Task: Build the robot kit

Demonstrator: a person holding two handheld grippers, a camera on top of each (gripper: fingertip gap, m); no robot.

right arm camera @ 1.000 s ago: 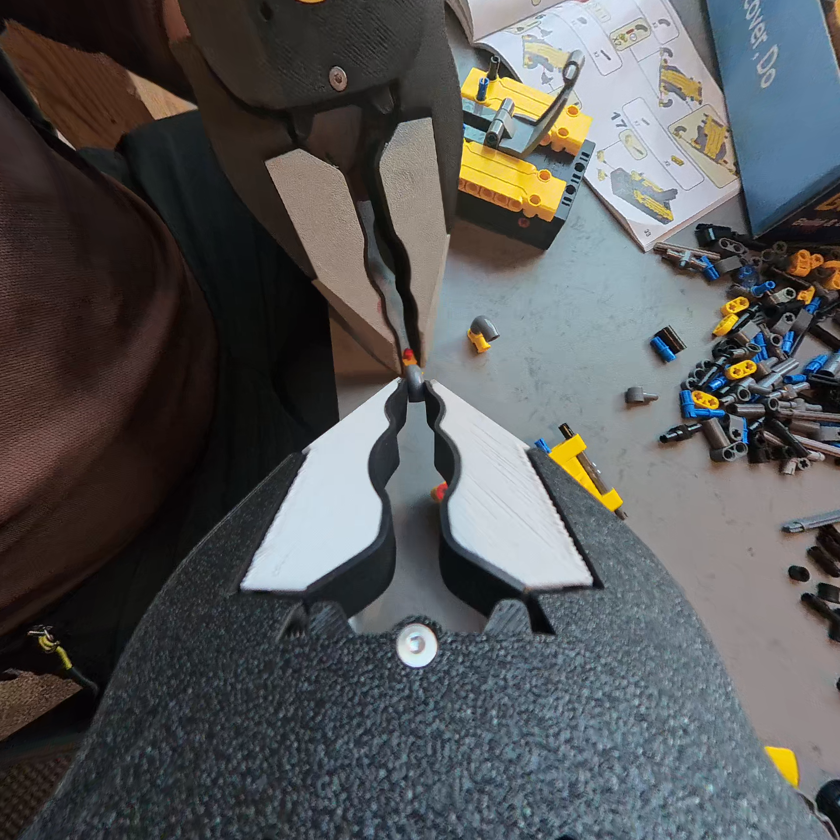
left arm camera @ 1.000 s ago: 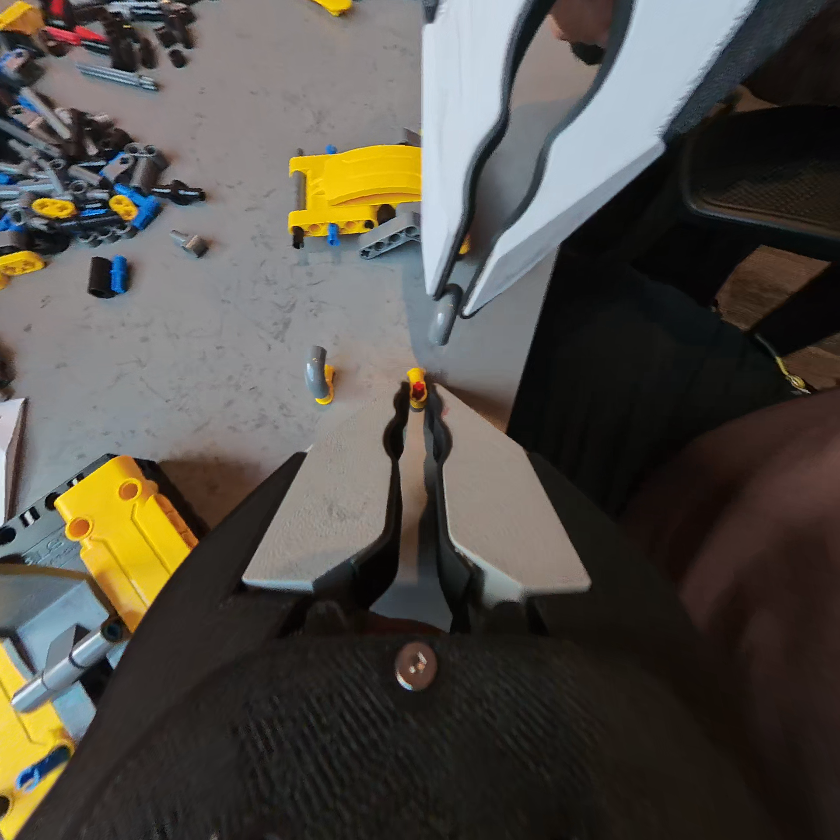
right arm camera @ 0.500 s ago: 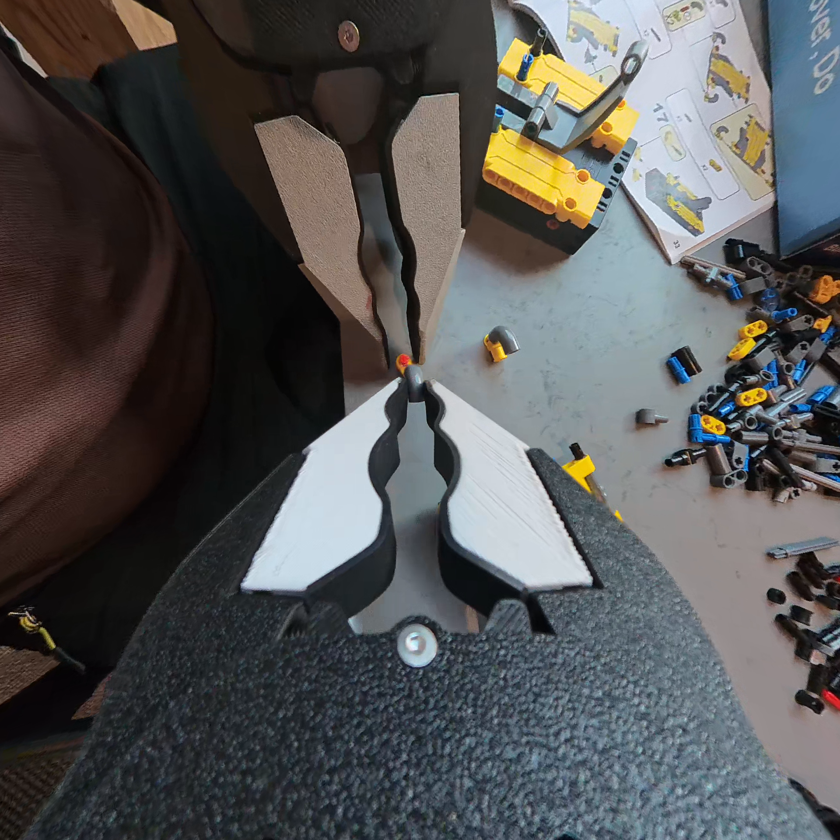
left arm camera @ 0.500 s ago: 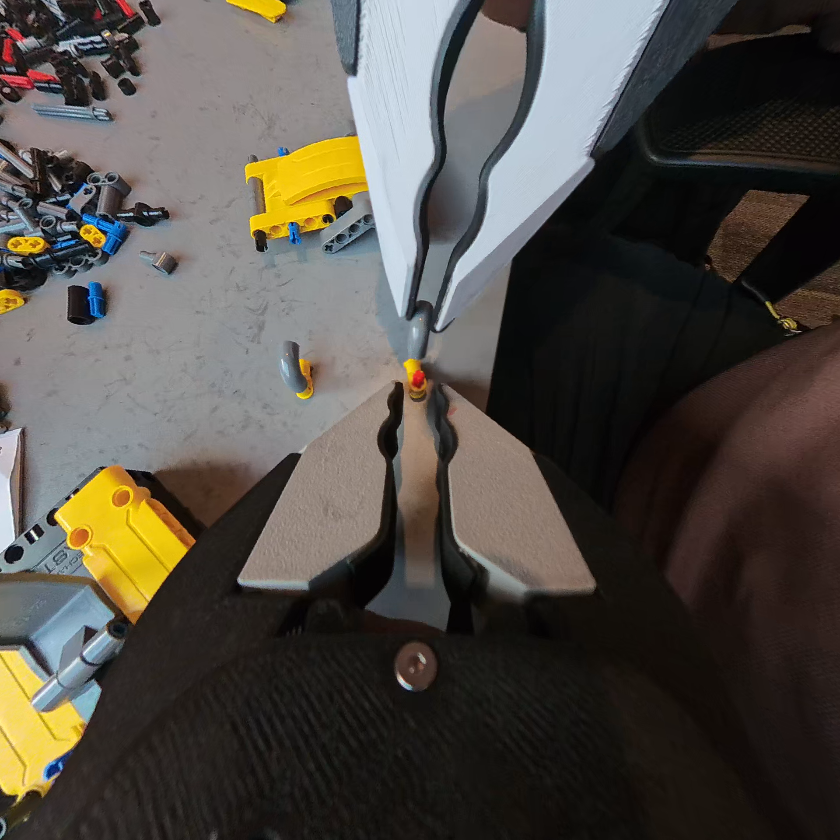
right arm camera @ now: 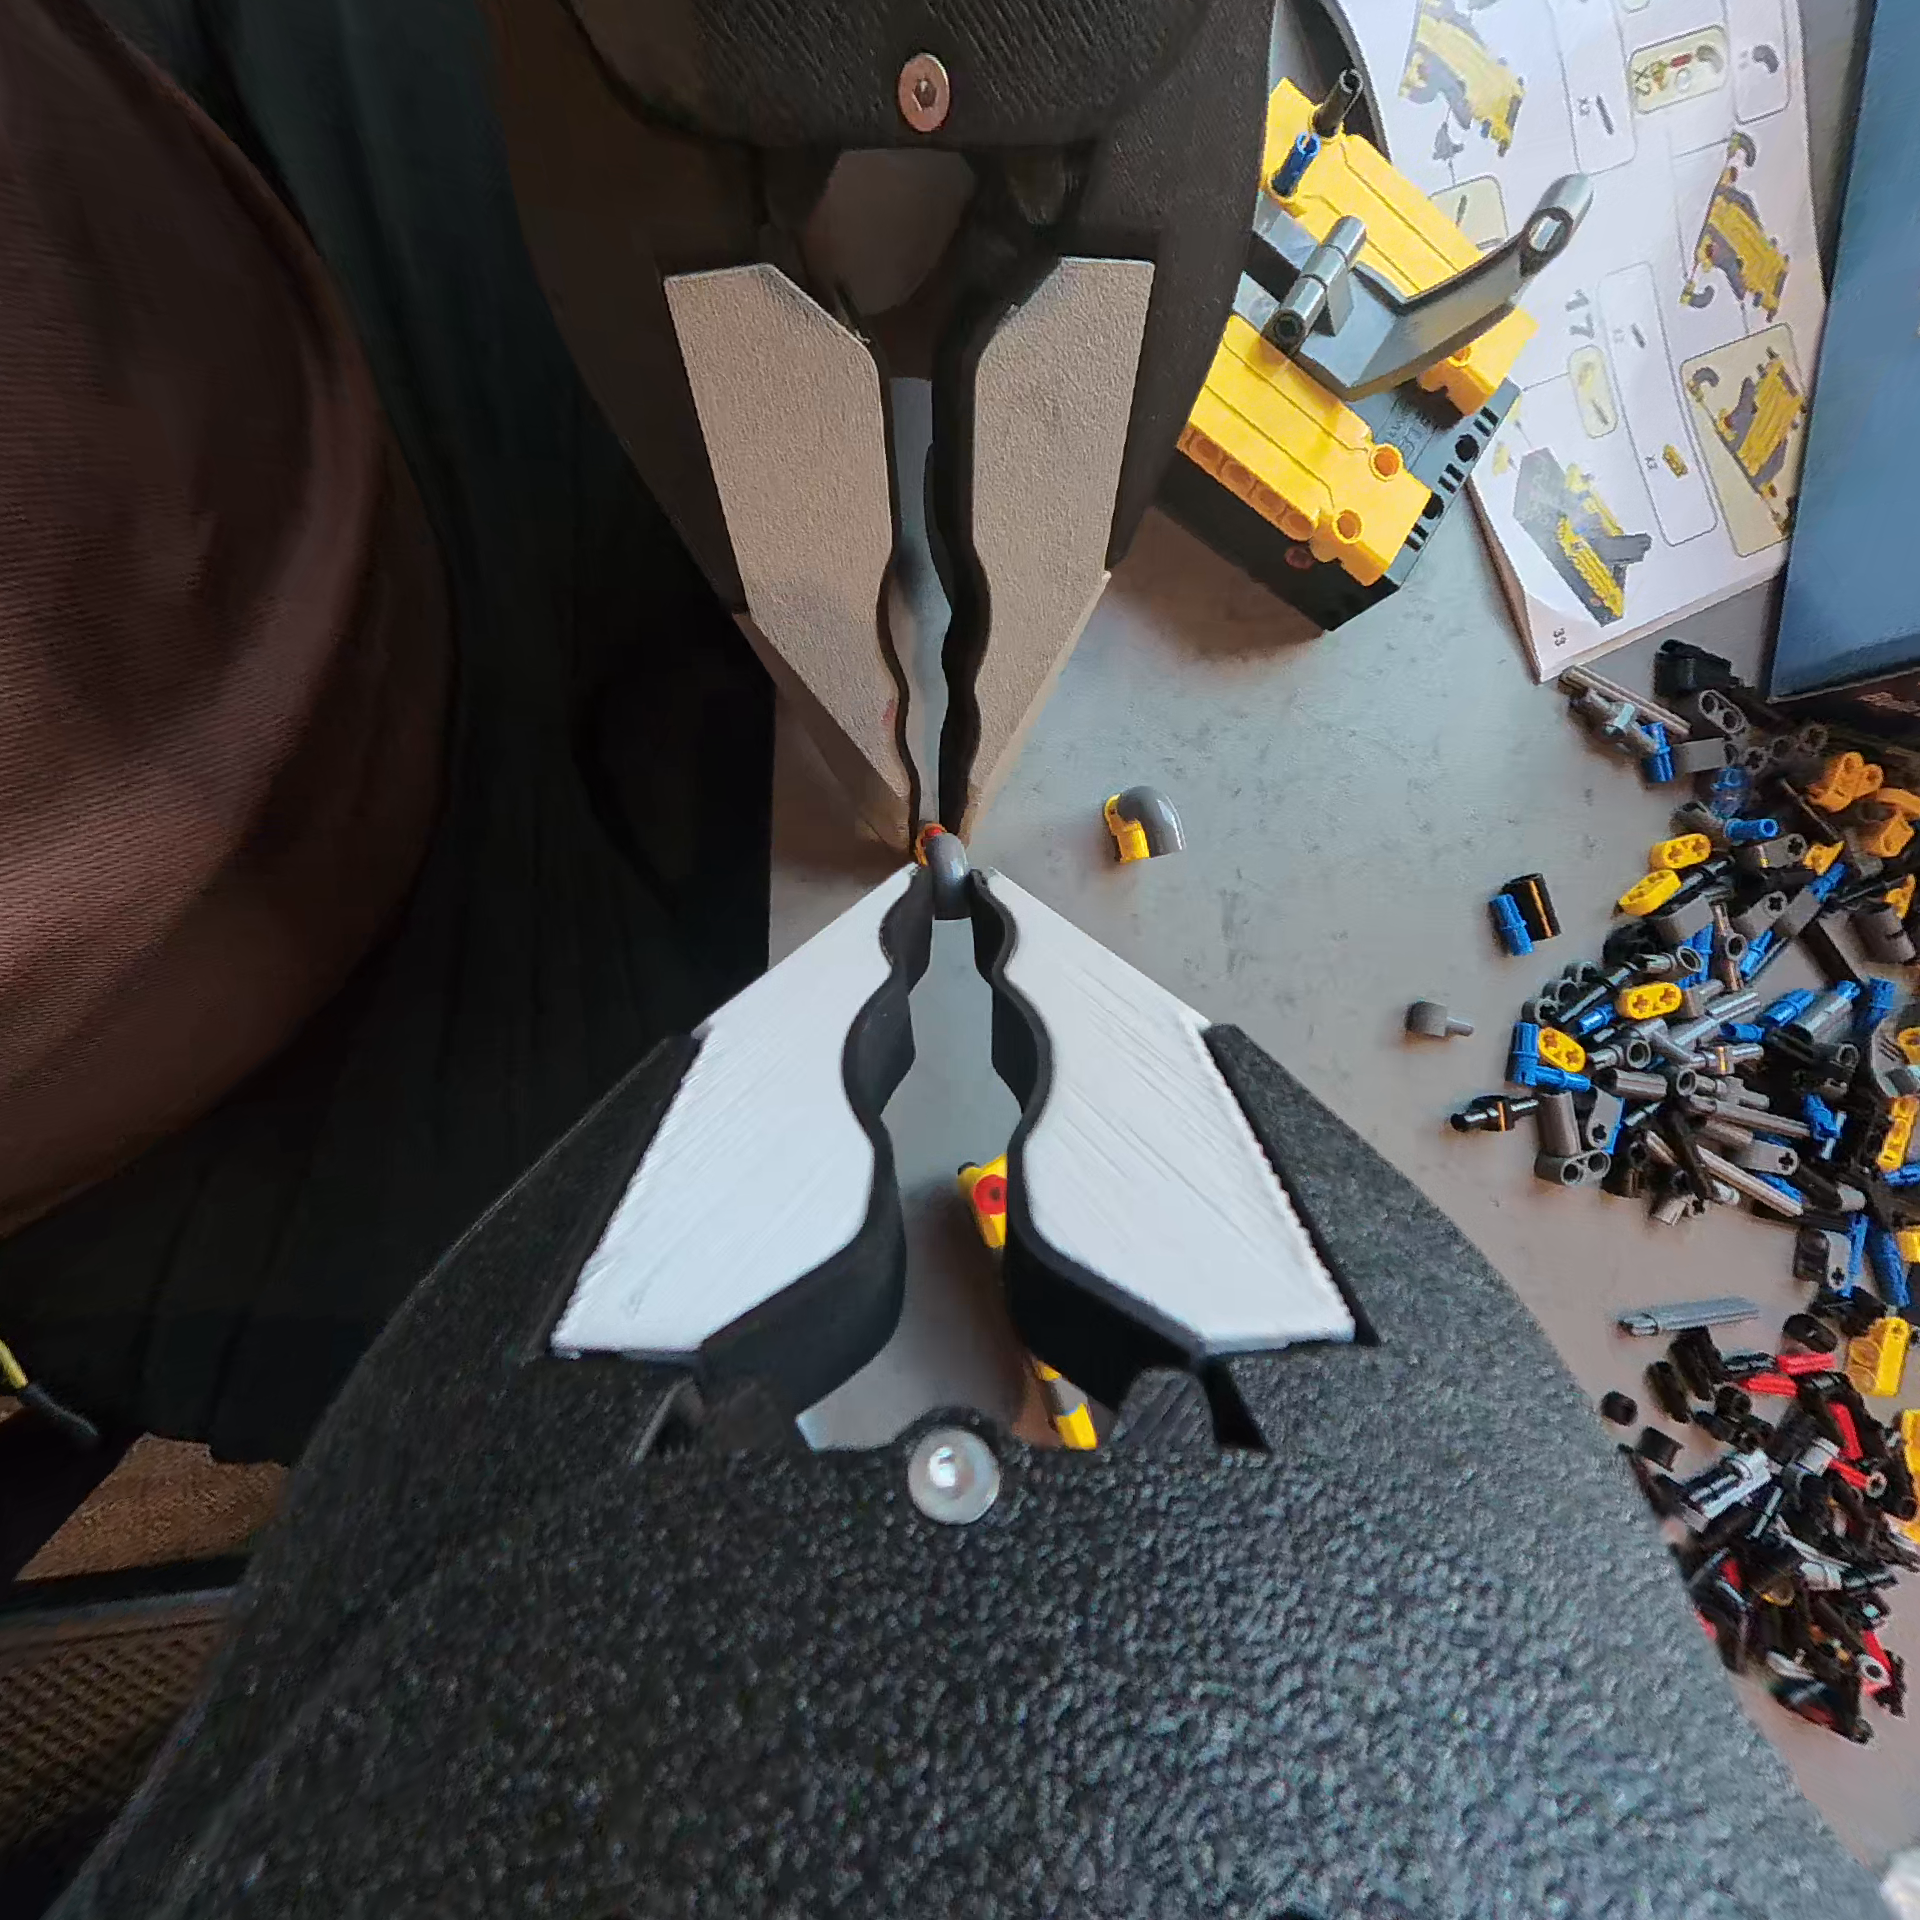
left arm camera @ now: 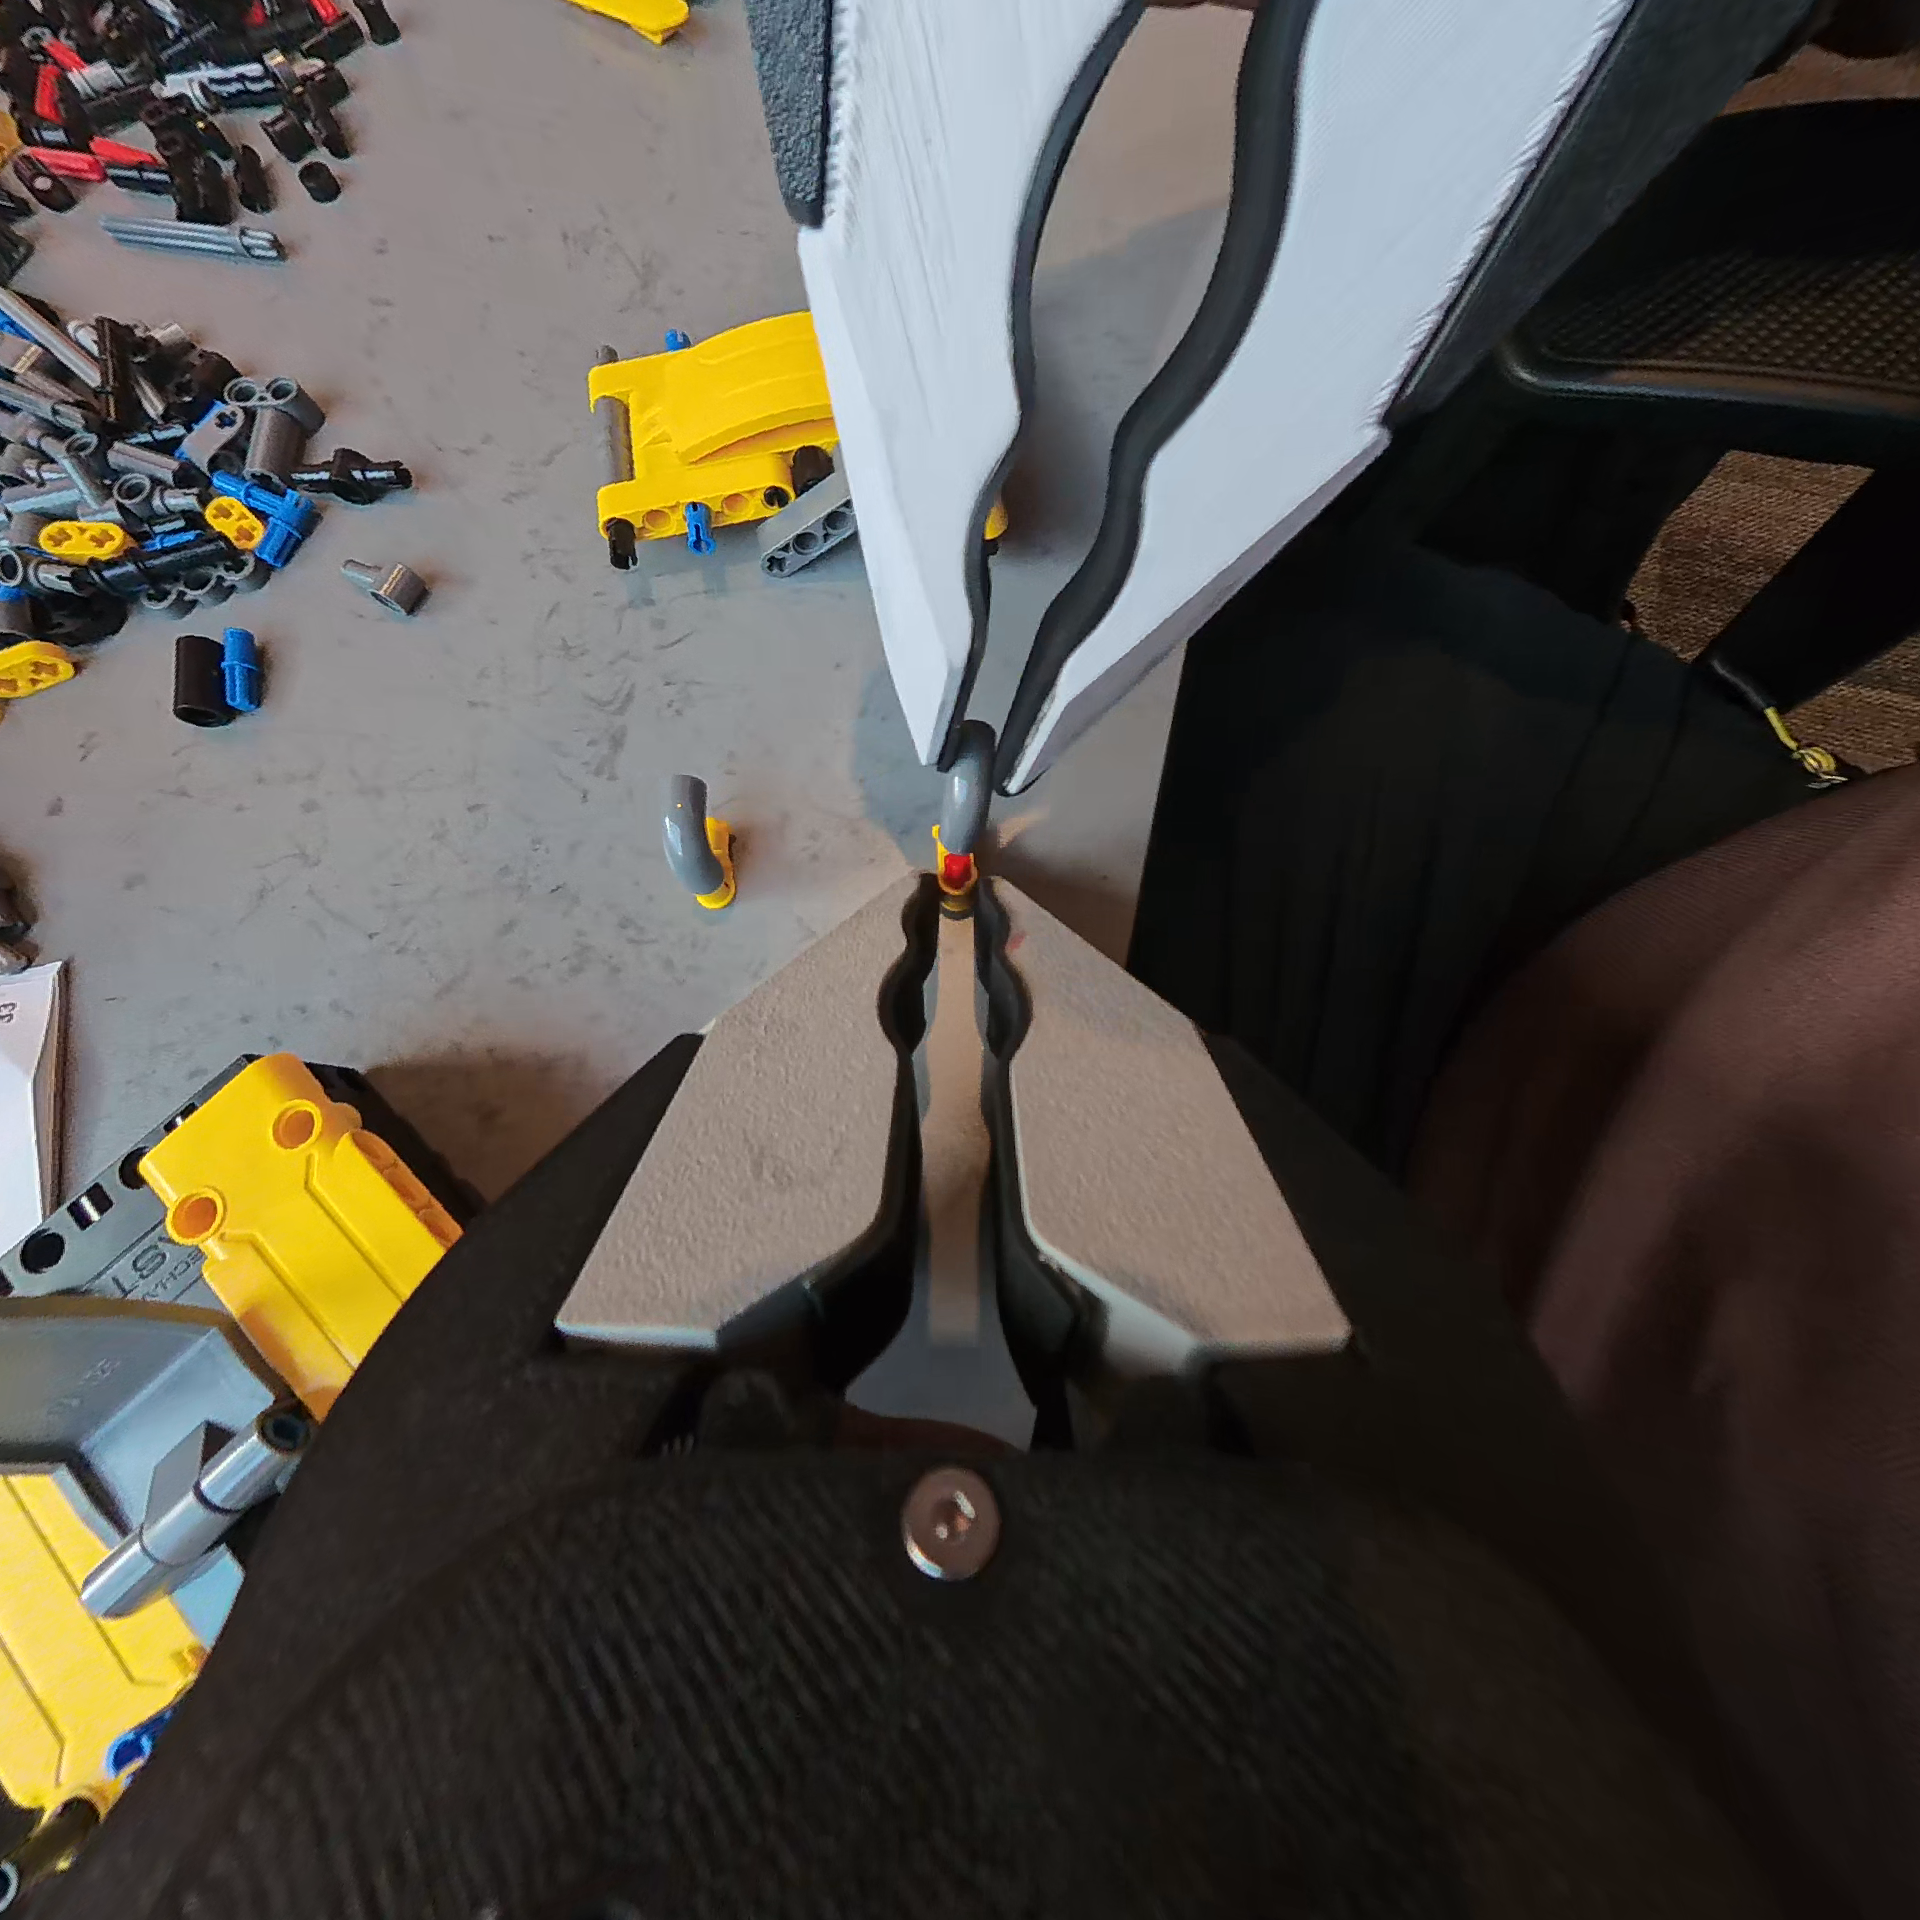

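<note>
My left gripper (left arm camera: 954, 883), with grey fingers, is shut on a small yellow connector with a red pin (left arm camera: 953, 871) at its tips. My right gripper (right arm camera: 945, 881), with white fingers, is shut on a small curved grey piece (right arm camera: 945, 868). The two grippers meet tip to tip above the table's near edge, and the grey piece (left arm camera: 964, 795) touches the yellow connector. The left gripper (right arm camera: 940, 821) shows opposite in the right wrist view, the right gripper (left arm camera: 971, 748) in the left wrist view. A matching grey and yellow elbow piece (left arm camera: 694, 840) lies on the table nearby.
A part-built yellow and grey model (right arm camera: 1351, 416) stands beside an open instruction booklet (right arm camera: 1621, 312). A yellow curved sub-assembly (left arm camera: 717, 436) lies mid-table. A heap of small black, blue, grey and yellow parts (right arm camera: 1745, 1091) spreads across the grey table (left arm camera: 468, 748). A person's dark clothing (left arm camera: 1455, 831) is beside the grippers. The tips of both grippers are at nearly the same place.
The two grippers have closed the gap between them: the grey piece was apart from the yellow connector and now touches it. Both stay shut.
</note>
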